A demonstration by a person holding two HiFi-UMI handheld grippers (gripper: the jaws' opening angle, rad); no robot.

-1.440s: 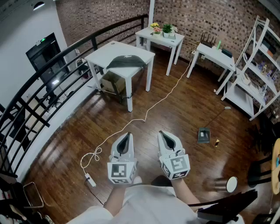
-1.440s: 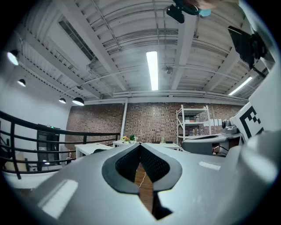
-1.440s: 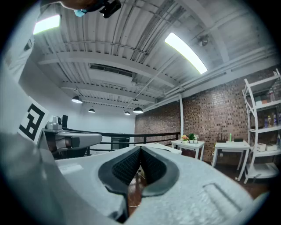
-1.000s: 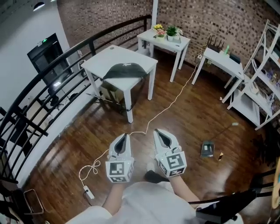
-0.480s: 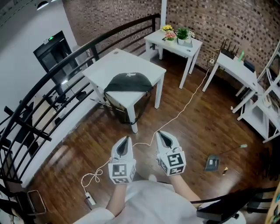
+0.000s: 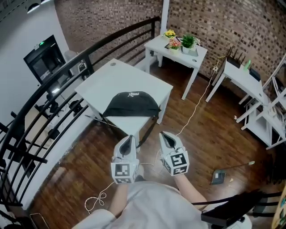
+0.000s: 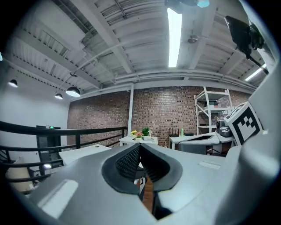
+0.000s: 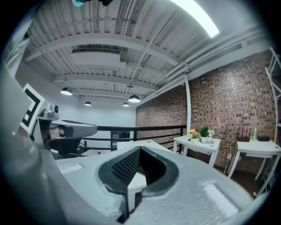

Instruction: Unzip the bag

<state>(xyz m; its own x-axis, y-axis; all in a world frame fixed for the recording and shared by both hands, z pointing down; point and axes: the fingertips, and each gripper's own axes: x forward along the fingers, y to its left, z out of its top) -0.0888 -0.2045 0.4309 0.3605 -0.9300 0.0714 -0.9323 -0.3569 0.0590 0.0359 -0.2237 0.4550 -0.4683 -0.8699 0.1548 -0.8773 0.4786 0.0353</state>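
Here I hold both grippers side by side over the wood floor (image 6: 210,134), a little apart from each other, both pointing toward the table (image 6: 111,78).

My left gripper (image 6: 129,137) is closed. In the left gripper view its two ribbed black pads (image 7: 127,160) meet at the tip, and nothing sits between them. My right gripper (image 6: 163,134) is the same: the right gripper view shows its jaws pressed together on nothing.

The bag (image 6: 132,103) lies on the white table at its near edge, toward the near right corner. It is dark and domed, with a small white mark on top. A dark strap (image 6: 151,128) hangs off the near edge and runs down beside the table leg. Neither gripper touches the bag or the strap. The zipper is too small for me to pick out in any view.

Past the table's far right corner stands a smaller white table (image 6: 199,54). It carries a green plant (image 6: 188,41) and a pot of flowers (image 6: 170,33) near its far edge. A white cable (image 6: 193,110) trails across the floor to the right of the bag's table. A brick wall (image 6: 111,13) closes off the room beyond both tables.
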